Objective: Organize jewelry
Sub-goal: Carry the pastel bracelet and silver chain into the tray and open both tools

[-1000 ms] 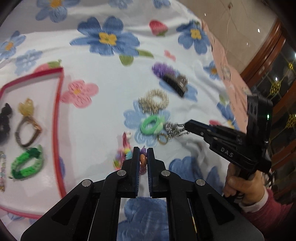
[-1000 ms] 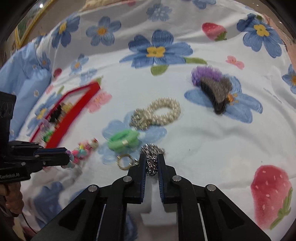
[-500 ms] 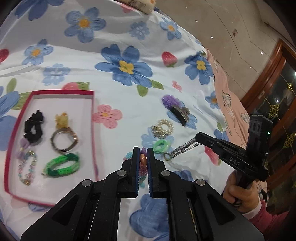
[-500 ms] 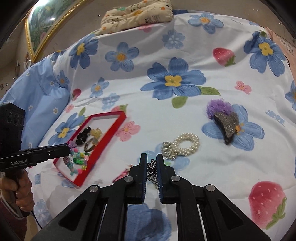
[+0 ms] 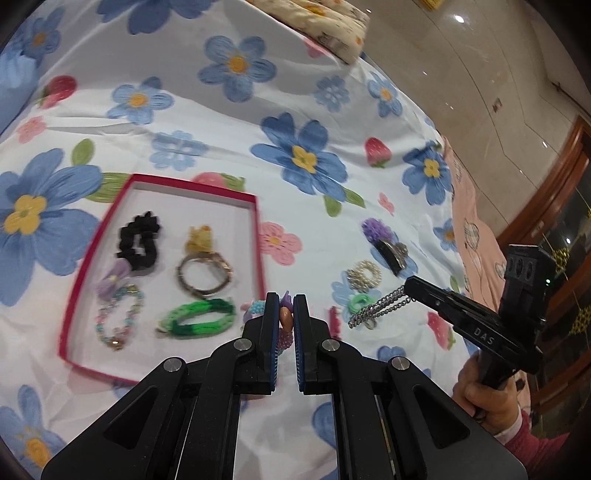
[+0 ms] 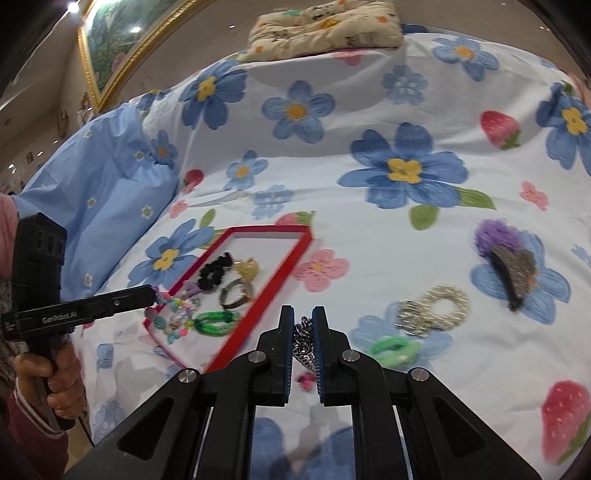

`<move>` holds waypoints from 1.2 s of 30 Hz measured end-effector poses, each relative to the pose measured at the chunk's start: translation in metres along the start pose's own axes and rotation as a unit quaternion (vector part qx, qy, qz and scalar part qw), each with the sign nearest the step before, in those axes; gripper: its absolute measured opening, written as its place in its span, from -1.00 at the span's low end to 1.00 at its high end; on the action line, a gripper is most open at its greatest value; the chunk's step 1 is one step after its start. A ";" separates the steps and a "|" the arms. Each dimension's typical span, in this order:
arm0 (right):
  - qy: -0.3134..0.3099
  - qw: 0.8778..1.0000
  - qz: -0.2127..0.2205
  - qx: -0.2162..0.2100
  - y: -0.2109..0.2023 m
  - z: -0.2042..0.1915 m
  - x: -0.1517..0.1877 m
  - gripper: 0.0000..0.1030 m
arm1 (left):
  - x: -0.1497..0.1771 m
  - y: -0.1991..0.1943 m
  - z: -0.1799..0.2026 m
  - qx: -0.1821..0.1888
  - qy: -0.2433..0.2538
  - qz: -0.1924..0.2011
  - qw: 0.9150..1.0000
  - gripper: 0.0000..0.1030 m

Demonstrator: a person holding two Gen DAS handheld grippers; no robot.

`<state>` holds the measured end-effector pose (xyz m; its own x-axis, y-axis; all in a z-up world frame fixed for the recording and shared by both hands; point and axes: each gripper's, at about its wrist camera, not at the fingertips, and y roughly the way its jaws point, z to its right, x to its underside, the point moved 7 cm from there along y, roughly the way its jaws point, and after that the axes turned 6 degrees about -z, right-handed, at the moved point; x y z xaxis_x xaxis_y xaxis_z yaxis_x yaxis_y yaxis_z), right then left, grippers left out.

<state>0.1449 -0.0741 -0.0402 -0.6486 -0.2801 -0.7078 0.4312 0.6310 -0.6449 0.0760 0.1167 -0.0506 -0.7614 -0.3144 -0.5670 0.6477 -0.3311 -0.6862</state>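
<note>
So there's a tray (image 5: 255, 236) sitting on the bedspread (image 5: 221, 155), and inside it you've got a scrunchie (image 5: 138, 245) at the back left, a hair tie (image 5: 203, 273) to its right, then a bead bracelet (image 5: 118, 317) front left and a braided band (image 5: 197, 319) front right. Off to the right of the tray, on the bedspread, a hair clip (image 5: 388, 245) lies furthest back, with a pearl bracelet (image 5: 364, 274) in front of it and a small ring (image 5: 360, 302) nearer still. Way at the back there's a cushion (image 6: 325, 27) at the bed's far edge.
</note>
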 end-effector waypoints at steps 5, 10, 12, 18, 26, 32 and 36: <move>-0.018 0.999 -0.004 -0.026 0.014 -0.032 -0.008 -0.82 | 0.000 -0.013 -0.024 -0.014 -0.019 0.010 1.000 -0.89; -0.034 0.998 -0.015 -0.051 0.032 -0.062 -0.012 -0.82 | 0.002 -0.018 -0.047 -0.020 -0.039 0.012 0.999 -0.89; -0.043 0.997 -0.020 -0.060 0.038 -0.075 -0.012 -0.82 | 0.003 -0.020 -0.057 -0.026 -0.045 0.013 0.999 -0.89; -0.060 0.994 -0.030 -0.083 0.055 -0.105 -0.014 -0.82 | 0.009 -0.019 -0.076 -0.041 -0.055 0.009 0.998 -0.89; -0.075 0.991 -0.054 -0.097 0.089 -0.129 -0.009 -0.82 | 0.017 0.000 -0.098 -0.046 -0.072 -0.011 0.996 -0.89; -0.068 0.990 -0.089 -0.090 0.121 -0.121 0.009 -0.82 | 0.025 0.025 -0.115 -0.066 -0.077 -0.036 0.994 -0.89; -0.059 0.989 -0.108 -0.079 0.135 -0.108 0.018 -0.82 | 0.029 0.035 -0.124 -0.076 -0.079 -0.047 0.993 -0.89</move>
<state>0.1237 0.0846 -0.1090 -0.6335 -0.4963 -0.5935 0.1812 0.6506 -0.7375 0.0731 0.2058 -0.1479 -0.7960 -0.4286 -0.4274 0.5540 -0.2314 -0.7997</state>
